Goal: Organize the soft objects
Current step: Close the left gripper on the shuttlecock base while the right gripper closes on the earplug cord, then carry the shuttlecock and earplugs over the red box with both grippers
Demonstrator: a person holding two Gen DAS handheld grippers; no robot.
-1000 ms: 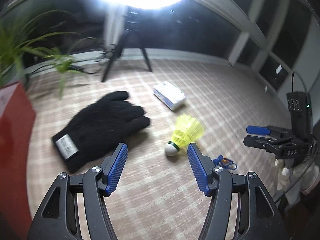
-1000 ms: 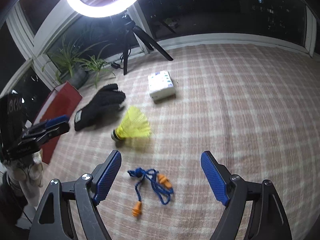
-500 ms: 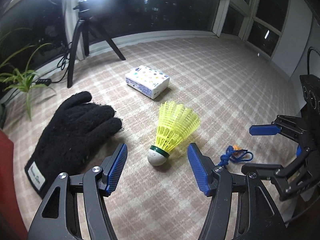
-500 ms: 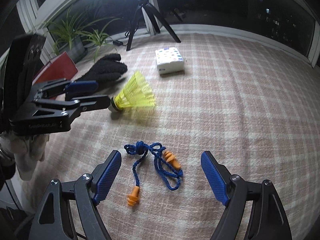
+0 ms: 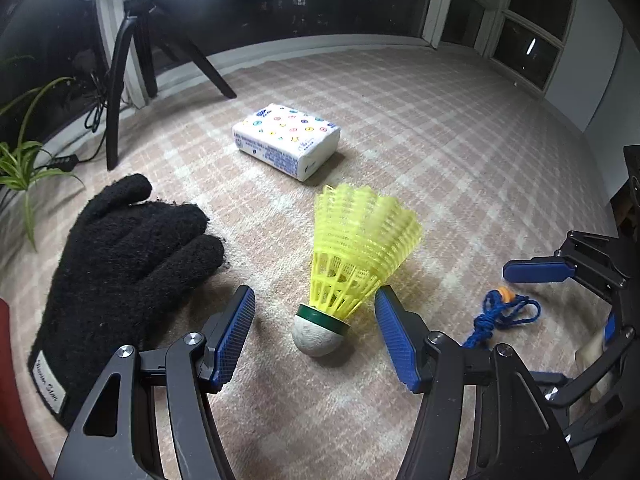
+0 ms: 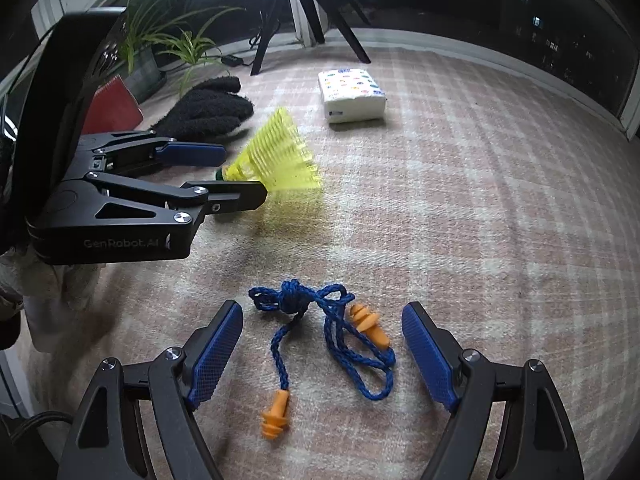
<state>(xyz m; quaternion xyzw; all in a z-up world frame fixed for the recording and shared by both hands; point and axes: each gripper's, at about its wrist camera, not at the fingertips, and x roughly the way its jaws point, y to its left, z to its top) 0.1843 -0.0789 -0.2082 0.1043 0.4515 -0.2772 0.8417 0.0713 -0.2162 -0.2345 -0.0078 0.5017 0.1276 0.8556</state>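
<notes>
A yellow shuttlecock lies on the checked carpet, its white cork between the open jaws of my left gripper; it also shows in the right wrist view. A black knit glove lies to its left. Orange earplugs on a blue cord lie between the open jaws of my right gripper; the cord also shows in the left wrist view. A white tissue pack lies further back. My left gripper shows in the right wrist view around the shuttlecock's cork end.
A black tripod stands at the back left by the window. Green plants and a red object stand along the left edge. A cable runs near the tripod.
Both grippers have moved forward and lower. The left one now has the shuttlecock's cork between its open jaws; the right one has closed in on the earplugs.
</notes>
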